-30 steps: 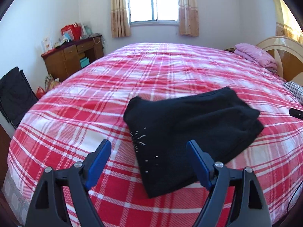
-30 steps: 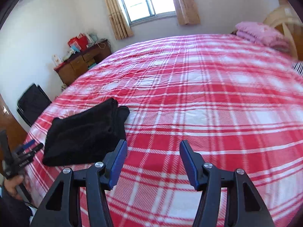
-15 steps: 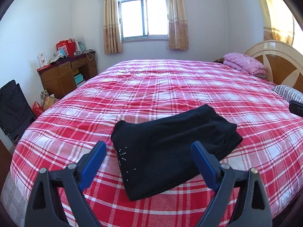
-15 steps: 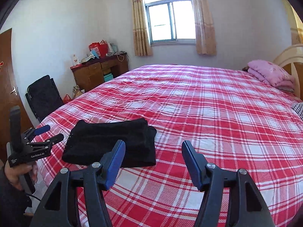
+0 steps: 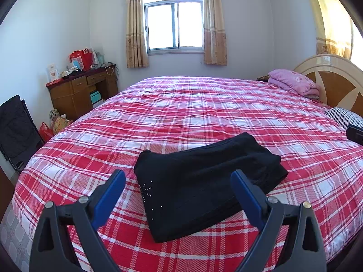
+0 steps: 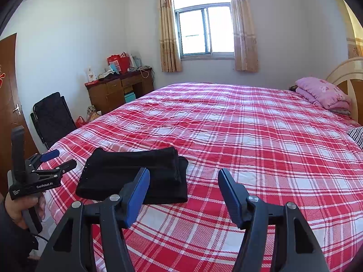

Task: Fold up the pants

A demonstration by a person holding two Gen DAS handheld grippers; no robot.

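Observation:
Black pants (image 5: 204, 181) lie folded into a compact rectangle near the front edge of the red plaid bed (image 5: 204, 104), small studs showing on their near left corner. My left gripper (image 5: 178, 176) hovers in front of and above them, jaws wide open, nothing between the pads. In the right wrist view the pants (image 6: 136, 170) sit to the front left. The right gripper (image 6: 184, 174) hangs open over bare bedspread just right of them, empty. A hand holds the left gripper (image 6: 61, 158) at that view's left edge, clear of the cloth.
A folded pink blanket (image 5: 292, 81) and a striped pillow (image 5: 342, 115) lie by the headboard (image 5: 333, 81) at the right. Against the left wall stand a cluttered wooden desk (image 5: 81, 90) and a black folding chair (image 5: 15, 124). A window is at the back.
Both grippers rose and drew back from the pants, so more of the room shows. The left jaws spread wider. The pants have not moved.

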